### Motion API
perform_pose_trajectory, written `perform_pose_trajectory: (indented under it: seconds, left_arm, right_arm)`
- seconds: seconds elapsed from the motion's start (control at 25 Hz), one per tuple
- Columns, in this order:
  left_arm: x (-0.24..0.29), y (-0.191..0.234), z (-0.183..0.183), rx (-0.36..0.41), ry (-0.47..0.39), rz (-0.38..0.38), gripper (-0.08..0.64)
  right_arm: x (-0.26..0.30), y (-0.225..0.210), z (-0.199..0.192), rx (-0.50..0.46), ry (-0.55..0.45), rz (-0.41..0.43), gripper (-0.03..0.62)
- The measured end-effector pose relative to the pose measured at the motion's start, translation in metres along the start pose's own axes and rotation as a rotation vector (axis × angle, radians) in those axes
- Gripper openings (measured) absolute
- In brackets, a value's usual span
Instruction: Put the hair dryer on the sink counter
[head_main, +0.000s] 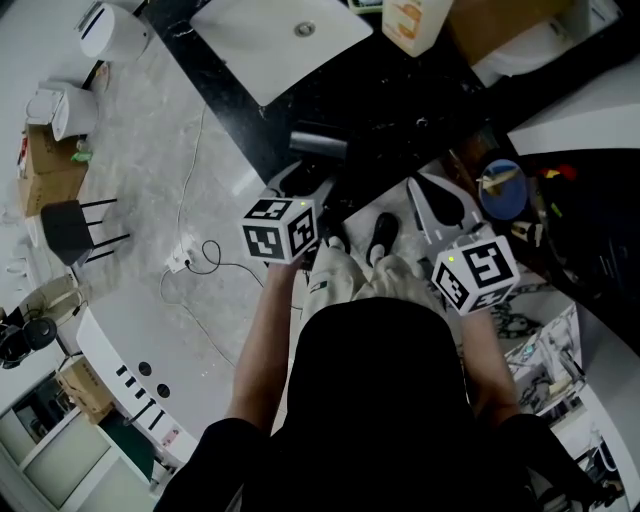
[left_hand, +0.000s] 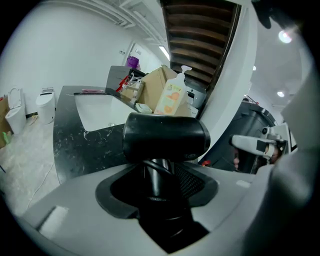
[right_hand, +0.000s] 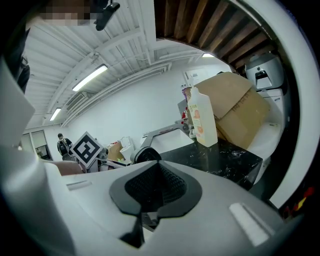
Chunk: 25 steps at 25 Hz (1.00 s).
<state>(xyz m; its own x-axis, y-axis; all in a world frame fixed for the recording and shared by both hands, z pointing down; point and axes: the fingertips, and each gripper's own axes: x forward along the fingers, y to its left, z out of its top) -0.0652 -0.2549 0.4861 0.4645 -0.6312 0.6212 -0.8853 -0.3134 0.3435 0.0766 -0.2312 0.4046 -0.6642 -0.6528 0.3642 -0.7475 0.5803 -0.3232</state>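
Left gripper view: bottle (left_hand: 170, 98) upright beside sink (left_hand: 97, 113).

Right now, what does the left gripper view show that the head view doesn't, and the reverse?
Only the left gripper view: the handle of the hair dryer clamped between the fingers of the left gripper, and a slatted ceiling. Only the head view: the black chair and the power strip on the floor. Both: the hair dryer's barrel, the black counter, the white sink basin and the orange-labelled bottle.
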Motion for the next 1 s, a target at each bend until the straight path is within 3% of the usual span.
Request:
perform_pose_trajectory:
  seconds: [1.0]
  left_arm:
    - [0.04,0.006,-0.006,0.146,0.157,0.095,0.219]
  right_arm:
    - [-0.017,-0.012,-0.018,0.032,0.029,-0.039,0.009]
